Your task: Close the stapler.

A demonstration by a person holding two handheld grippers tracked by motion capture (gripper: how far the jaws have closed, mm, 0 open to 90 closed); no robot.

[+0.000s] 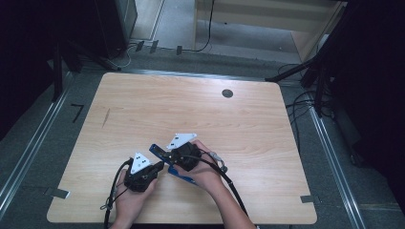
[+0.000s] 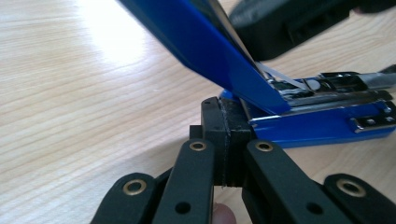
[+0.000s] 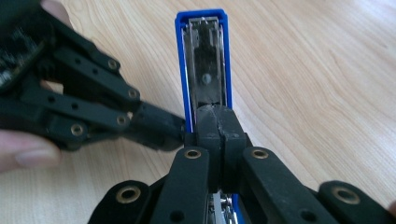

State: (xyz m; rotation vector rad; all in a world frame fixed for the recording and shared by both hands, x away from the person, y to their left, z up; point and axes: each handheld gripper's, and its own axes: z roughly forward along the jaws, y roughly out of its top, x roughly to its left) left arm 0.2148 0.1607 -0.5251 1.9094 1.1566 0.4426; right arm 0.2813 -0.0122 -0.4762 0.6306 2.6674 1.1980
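While both tools are clenched with nothing between their tips, the left tool point(image 2: 224, 140) butts against the blue stapler's point(image 2: 299, 126) base, its lid raised; the right tool point(image 3: 215, 128) presses the lid's steel underside; the high view places them low on the counter point(image 1: 191, 109).

You're looking at a light wooden table point(image 1: 200, 114) with a round grommet hole point(image 1: 227, 93) near its far edge. Grey floor point(image 1: 38, 143) surrounds it, cables point(image 1: 298, 107) trail at right, a pale wooden cabinet point(image 1: 267, 19) stands behind, and dark equipment flanks both sides.
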